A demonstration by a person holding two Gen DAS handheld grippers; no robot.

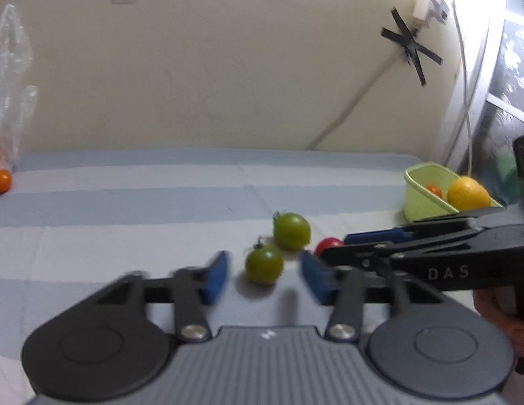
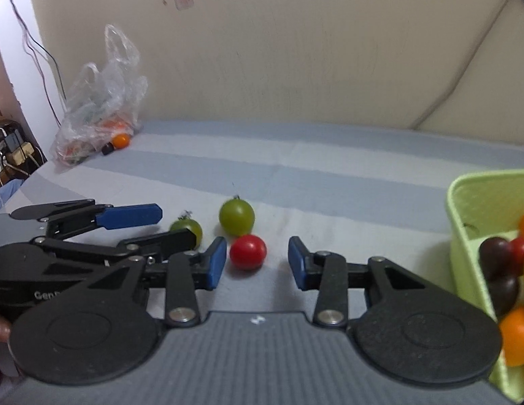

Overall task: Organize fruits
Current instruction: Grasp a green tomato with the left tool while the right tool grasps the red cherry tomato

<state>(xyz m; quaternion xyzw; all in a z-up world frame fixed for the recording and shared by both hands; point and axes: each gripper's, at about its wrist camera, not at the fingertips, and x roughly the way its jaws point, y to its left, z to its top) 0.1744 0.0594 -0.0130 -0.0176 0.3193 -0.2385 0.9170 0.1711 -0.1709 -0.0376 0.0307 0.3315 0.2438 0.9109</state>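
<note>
Left wrist view: left gripper (image 1: 266,275) stands with its blue pads (image 1: 216,276) narrowly apart, bracketing the smaller green tomato (image 1: 264,265). A sliver of sheet shows on each side, so no pad presses on it yet; the frame is blurred, so contact cannot be entirely ruled out. It sits centred between the fingers, probably so both pads meet it evenly and it does not roll off sideways. The larger green tomato (image 1: 291,231) lies just behind it, near but apart, outside the jaws. Right wrist view: right gripper (image 2: 257,263) is moderately wide around the red tomato (image 2: 247,252). The fruit lies off-centre, just beside the left-hand pad, with clear space to the other. Nothing is held. The two grippers lie close, the left one's fingers crossing just beside the right one's. That follows from the three tomatoes being clustered, and the fingers may knock together. All three rest on the striped sheet (image 2: 329,168). The light green basket (image 2: 464,222), already holding dark, red and orange fruit, stands near to the right, presumably the destination. A plastic bag (image 2: 100,101) and an orange tomato (image 2: 121,140) sit well apart by the wall, untouched.
</note>
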